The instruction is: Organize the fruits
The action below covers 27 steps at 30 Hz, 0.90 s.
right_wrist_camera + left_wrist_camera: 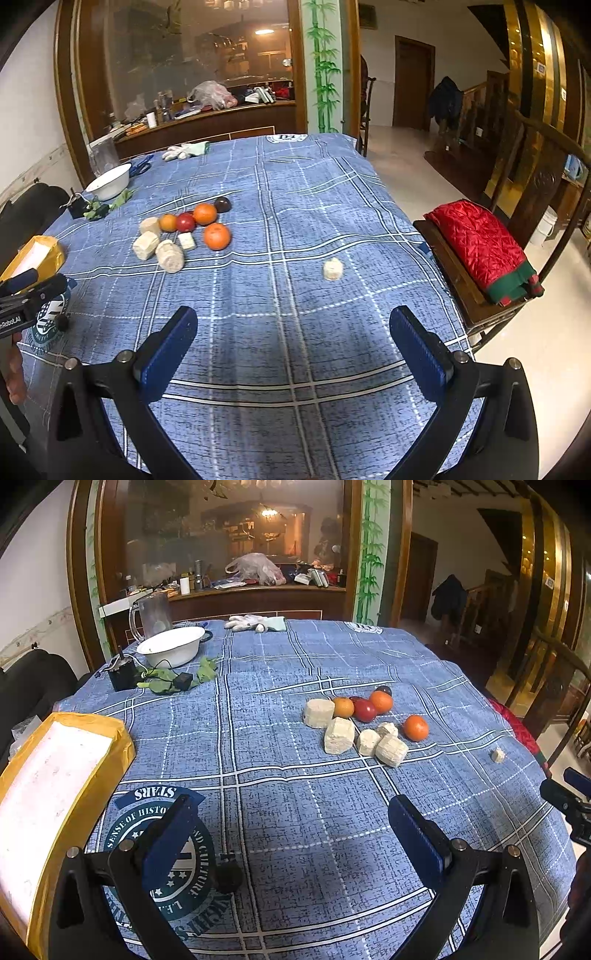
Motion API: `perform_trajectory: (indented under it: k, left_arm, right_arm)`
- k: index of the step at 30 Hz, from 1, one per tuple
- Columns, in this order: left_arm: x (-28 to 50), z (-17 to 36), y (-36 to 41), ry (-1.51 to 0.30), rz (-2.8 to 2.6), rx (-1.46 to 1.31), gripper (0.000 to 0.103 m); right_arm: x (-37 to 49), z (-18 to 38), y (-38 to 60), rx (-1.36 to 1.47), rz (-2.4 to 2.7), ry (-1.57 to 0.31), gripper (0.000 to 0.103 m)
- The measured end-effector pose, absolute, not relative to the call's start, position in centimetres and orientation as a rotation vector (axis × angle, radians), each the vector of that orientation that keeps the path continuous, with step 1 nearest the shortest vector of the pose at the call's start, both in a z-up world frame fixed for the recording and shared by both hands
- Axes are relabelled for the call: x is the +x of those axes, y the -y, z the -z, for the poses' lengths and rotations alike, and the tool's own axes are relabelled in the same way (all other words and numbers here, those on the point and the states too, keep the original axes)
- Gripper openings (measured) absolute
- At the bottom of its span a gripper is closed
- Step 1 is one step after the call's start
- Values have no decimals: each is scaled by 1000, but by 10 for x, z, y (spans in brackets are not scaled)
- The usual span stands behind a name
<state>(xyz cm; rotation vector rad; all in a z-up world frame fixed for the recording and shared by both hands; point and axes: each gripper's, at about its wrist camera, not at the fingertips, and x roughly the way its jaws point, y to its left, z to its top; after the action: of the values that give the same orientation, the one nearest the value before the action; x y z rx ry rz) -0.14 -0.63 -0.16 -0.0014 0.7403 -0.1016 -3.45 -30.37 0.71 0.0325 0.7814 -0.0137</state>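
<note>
Both the left tongs (291, 834) and the right tongs (293, 349) hang spread and empty above the blue checked cloth (280, 686) on the counter, well short of the fruit. The fruit sits mid-counter in a tight huddle: three oranges (217, 236), a red apple (185, 222) and a dark plum (222, 204), touching or just beside several pale chunks (170, 256). One more chunk (333, 269) lies apart nearer the right edge. The round fruit would likely roll if a finger nudged it while closing, and packed this closely, a grab could knock a neighbour away. Where the fruit should go is unclear; the white bowl (171, 646) seems likeliest.
</note>
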Motion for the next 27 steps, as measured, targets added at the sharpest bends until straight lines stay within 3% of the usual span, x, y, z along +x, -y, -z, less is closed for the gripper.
perform_trajectory:
  k: [27]
  left_arm:
    - [-4,1,10,-736,100,9,103]
  right_arm:
    - [-34,-12,297,40,-15,-763,103]
